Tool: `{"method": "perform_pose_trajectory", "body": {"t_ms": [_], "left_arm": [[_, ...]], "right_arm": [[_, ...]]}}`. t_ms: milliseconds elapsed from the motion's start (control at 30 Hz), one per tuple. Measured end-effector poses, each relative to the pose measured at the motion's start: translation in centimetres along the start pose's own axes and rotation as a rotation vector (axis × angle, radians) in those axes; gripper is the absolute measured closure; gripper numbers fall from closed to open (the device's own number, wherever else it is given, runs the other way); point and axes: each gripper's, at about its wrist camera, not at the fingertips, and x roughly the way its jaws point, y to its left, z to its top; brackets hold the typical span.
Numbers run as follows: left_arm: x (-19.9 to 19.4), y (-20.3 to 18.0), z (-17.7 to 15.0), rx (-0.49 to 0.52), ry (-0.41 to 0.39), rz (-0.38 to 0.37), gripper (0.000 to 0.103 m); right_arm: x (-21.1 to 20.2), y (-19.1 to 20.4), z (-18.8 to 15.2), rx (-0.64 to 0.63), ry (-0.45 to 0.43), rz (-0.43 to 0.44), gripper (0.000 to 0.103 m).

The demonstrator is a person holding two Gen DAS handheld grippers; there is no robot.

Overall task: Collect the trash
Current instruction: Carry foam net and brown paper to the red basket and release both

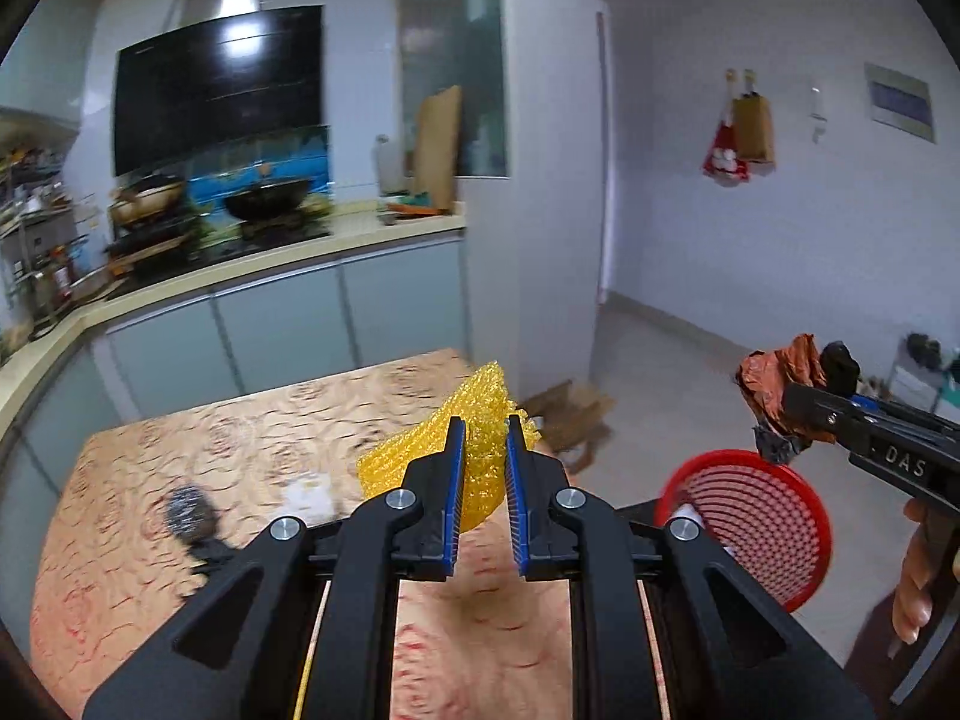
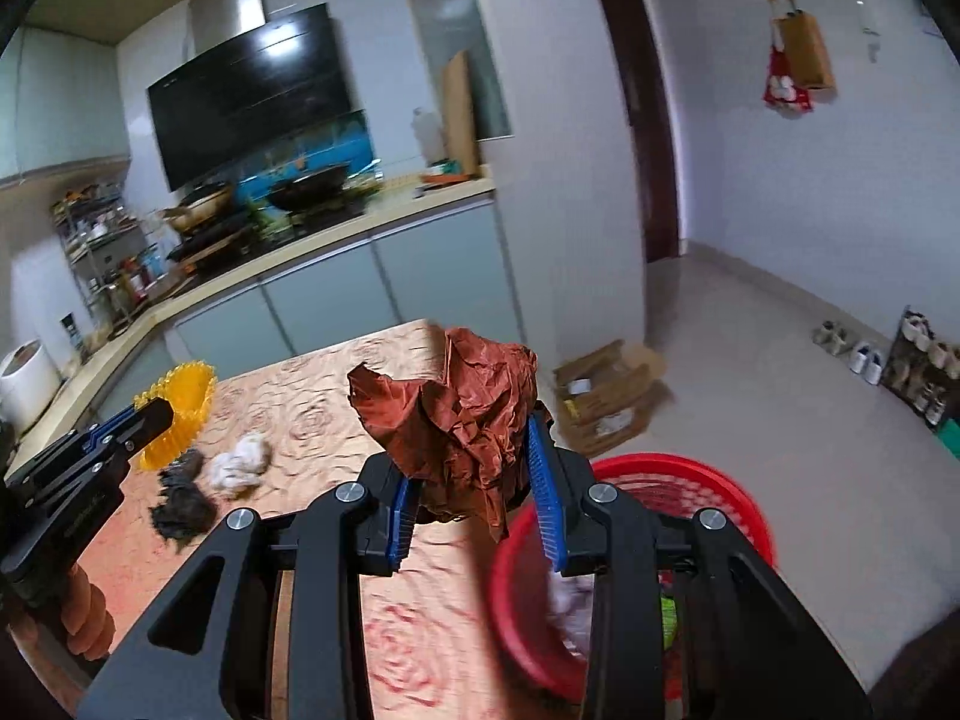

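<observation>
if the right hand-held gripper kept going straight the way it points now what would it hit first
Probably nothing near. The right hand-held gripper, shut on the crumpled brown paper, points past the table's far edge toward the kitchen cabinets. The red basket sits lower right, off that line, though depth is unclear.

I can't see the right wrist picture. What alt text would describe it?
The right gripper clamps a crumpled brown wrapper above the table edge, beside a red basket that already holds some trash. Farther left, the left gripper grips a yellow dish, with a dark clump and a white wad lying on the patterned table.
</observation>
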Motion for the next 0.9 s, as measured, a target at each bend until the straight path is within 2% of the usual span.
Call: {"method": "perform_pose_trajectory", "body": {"t_ms": [300,633,833,900], "left_arm": [[3.2,-6.2,-0.1,0.042,0.052,-0.152,0.091],[8.3,-11.3,-2.4,0.049,0.185,-0.322,0.091],[10.9,-12.8,-3.9,0.051,0.264,-0.369,0.091],[11.3,-13.3,-4.2,0.059,0.281,-0.375,0.086]], "right_arm": [[-0.7,-5.9,-0.6,0.051,0.007,-0.094,0.07],[1.2,-9.1,-2.5,0.087,0.092,-0.134,0.07],[3.9,-10.2,-4.0,0.091,0.182,-0.138,0.07],[4.5,-10.6,-4.2,0.107,0.198,-0.135,0.069]]}}
